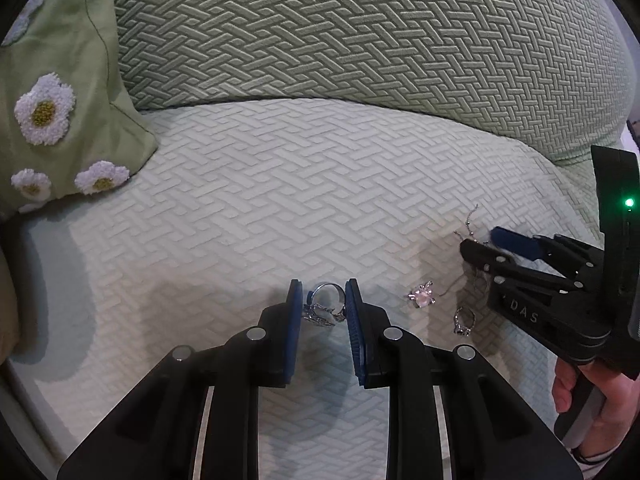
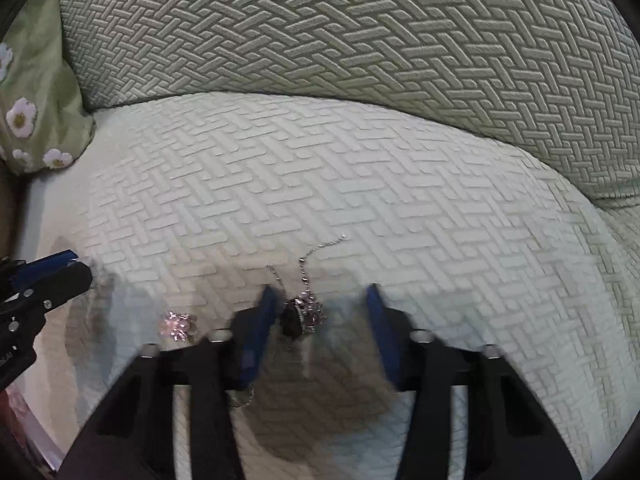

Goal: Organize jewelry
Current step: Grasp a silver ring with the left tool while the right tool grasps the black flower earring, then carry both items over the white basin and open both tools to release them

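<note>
A: Left gripper (image 1: 320, 300)?
B: Jaws narrowed around a silver ring (image 1: 326, 306) on the sofa seat (image 1: 240, 208); contact uncertain. Band at twelve o'clock, ornament at six.
A: Right gripper (image 2: 320, 304)?
B: Spread, straddling a pendant (image 2: 302, 316); chain (image 2: 316, 254) trails toward one o'clock.
A: Step?
B: Pickup, I judge. Next: closing squarely.

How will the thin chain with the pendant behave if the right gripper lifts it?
The chain lies in loose curves on the sofa cushion, so it will probably hang limp. The pendant looks bulkier, so it may swing. The thin links could slip between the open right gripper's pads.
</note>
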`<state>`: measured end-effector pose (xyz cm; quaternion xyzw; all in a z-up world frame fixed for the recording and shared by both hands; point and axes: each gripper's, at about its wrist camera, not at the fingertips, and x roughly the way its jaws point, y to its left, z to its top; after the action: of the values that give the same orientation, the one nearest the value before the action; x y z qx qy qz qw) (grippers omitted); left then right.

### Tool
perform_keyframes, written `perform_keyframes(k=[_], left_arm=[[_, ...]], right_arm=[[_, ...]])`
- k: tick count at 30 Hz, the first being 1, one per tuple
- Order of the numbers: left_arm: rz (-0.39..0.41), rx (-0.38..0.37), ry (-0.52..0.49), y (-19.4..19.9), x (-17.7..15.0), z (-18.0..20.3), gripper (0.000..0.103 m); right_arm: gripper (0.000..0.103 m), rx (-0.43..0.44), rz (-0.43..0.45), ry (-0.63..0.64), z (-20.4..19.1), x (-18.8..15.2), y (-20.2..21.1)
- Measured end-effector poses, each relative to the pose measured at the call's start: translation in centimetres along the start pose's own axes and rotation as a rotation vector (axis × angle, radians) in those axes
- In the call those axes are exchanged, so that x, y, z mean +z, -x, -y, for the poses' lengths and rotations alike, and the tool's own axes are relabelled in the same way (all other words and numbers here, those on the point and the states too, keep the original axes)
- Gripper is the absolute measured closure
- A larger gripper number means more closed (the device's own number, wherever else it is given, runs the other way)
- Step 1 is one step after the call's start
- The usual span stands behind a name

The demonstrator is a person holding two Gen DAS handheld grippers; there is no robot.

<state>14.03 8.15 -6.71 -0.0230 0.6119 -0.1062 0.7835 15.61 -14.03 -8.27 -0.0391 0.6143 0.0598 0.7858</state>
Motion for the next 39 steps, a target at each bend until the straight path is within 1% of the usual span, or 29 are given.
perform_keyframes(k=[1, 3, 5, 7, 8, 11, 14, 19, 21, 23, 24, 26, 28, 29, 31, 35, 39], left_arm=[[0.001, -0.001, 0.0, -0.1, 0.1, 0.1, 0.083], [0.004, -0.001, -0.002, 0.2, 0.1, -0.1, 0.083], [0.007, 0.0, -0.004, -0.1, 0.4, 0.8, 0.083], [0.015, 0.005, -0.009, 0.1, 0.5, 1.7, 0.083], [0.027, 0.009, -0.02, 0.8, 0.3, 1.9, 0.083], [0.085, 0.004, -0.047, 3.7, -0.6, 3.1, 0.083], [0.174, -0.003, -0.086, 8.8, -2.5, 4.6, 0.083], [0.278, -0.017, -0.144, 15.0, -6.3, 8.0, 0.083], [0.303, -0.025, -0.182, 17.2, -7.9, 9.7, 0.082], [0.313, -0.029, -0.207, 18.3, -9.9, 11.0, 0.082], [0.313, -0.031, -0.225, 18.7, -10.9, 11.5, 0.082], [0.301, -0.026, -0.253, 18.5, -12.7, 12.3, 0.082], [0.276, -0.006, -0.28, 17.6, -14.9, 13.1, 0.082], [0.25, 0.0, -0.291, 16.7, -16.1, 13.7, 0.082], [0.211, 0.01, -0.296, 14.8, -17.7, 14.2, 0.082], [0.08, 0.03, -0.288, 8.9, -20.9, 14.8, 0.082], [-0.003, 0.061, -0.254, 4.6, -22.8, 14.2, 0.082]], right_arm=[[0.082, 0.001, -0.005, 0.008, -0.3, -0.1, 0.0], [0.082, -0.005, -0.006, 0.022, -0.9, 0.0, 0.0], [0.082, 0.003, -0.001, 0.015, -1.0, -0.3, 0.2], [0.082, 0.042, 0.006, -0.014, -0.4, -0.9, 1.2], [0.082, 0.055, 0.014, -0.02, -0.2, -1.3, 1.7], [0.082, 0.087, 0.073, -0.027, 0.1, -2.5, 5.5], [0.082, 0.137, 0.158, -0.026, 0.4, -4.4, 11.0], [0.082, 0.198, 0.305, 0.016, 0.6, -9.0, 20.9], [0.082, 0.213, 0.348, 0.037, 1.0, -10.4, 23.9], [0.082, 0.225, 0.372, 0.054, 0.9, -11.7, 26.0], [0.082, 0.243, 0.38, 0.062, 0.8, -12.9, 27.0], [0.082, 0.261, 0.38, 0.074, 0.7, -15.1, 27.9], [0.082, 0.266, 0.364, 0.093, 0.3, -16.9, 27.9], [0.082, 0.268, 0.347, 0.104, -0.2, -17.8, 27.4], [0.082, 0.266, 0.305, 0.125, -1.2, -19.5, 25.7], [0.082, 0.274, 0.211, 0.116, -1.9, -22.7, 21.3], [0.082, 0.246, 0.141, 0.089, -2.2, -25.1, 17.0]])
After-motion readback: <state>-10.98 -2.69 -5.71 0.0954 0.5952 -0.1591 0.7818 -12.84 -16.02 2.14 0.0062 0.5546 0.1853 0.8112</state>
